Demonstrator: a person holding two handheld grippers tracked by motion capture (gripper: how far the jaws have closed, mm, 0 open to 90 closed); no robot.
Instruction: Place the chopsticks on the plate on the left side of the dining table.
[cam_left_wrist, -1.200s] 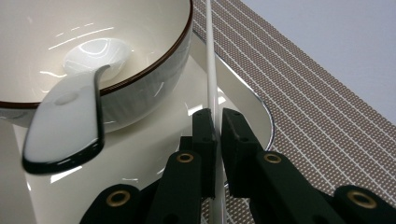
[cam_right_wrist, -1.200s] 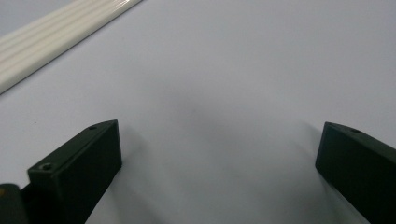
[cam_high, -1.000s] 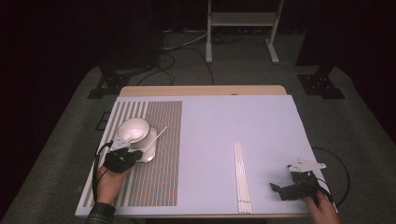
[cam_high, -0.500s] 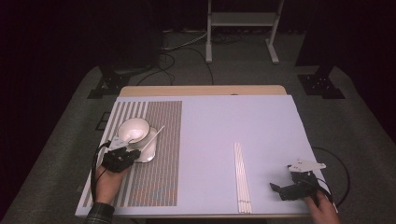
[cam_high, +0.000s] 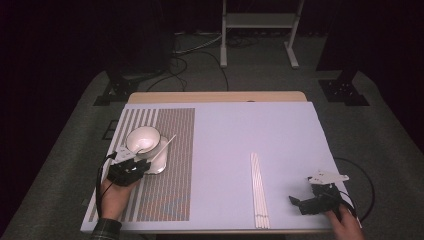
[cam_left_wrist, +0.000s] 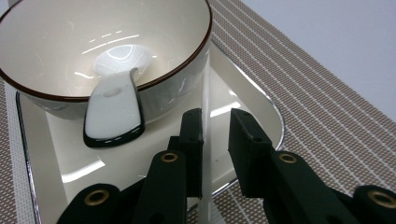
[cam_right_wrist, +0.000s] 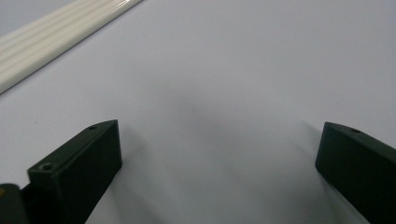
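Observation:
A white bowl (cam_high: 143, 139) (cam_left_wrist: 93, 46) with a dark rim stands on a white plate (cam_high: 159, 166) (cam_left_wrist: 252, 107) on the striped placemat (cam_high: 170, 190). A white spoon (cam_left_wrist: 114, 105) rests in the bowl with its handle over the rim. A single white chopstick (cam_high: 165, 147) (cam_left_wrist: 206, 102) lies across the plate's right side. My left gripper (cam_high: 142, 162) (cam_left_wrist: 215, 123) sits at the plate's near edge. Its jaws have just been opening, and the chopstick stands between them without being pinched. My right gripper (cam_high: 298, 205) (cam_right_wrist: 219, 140) rests open on the bare tabletop at the near right, holding nothing.
Several white chopsticks (cam_high: 258, 190) (cam_right_wrist: 56, 37) lie side by side on the pale table (cam_high: 250, 130), left of the right gripper. Dark stands and cables sit on the floor beyond the table's far edge.

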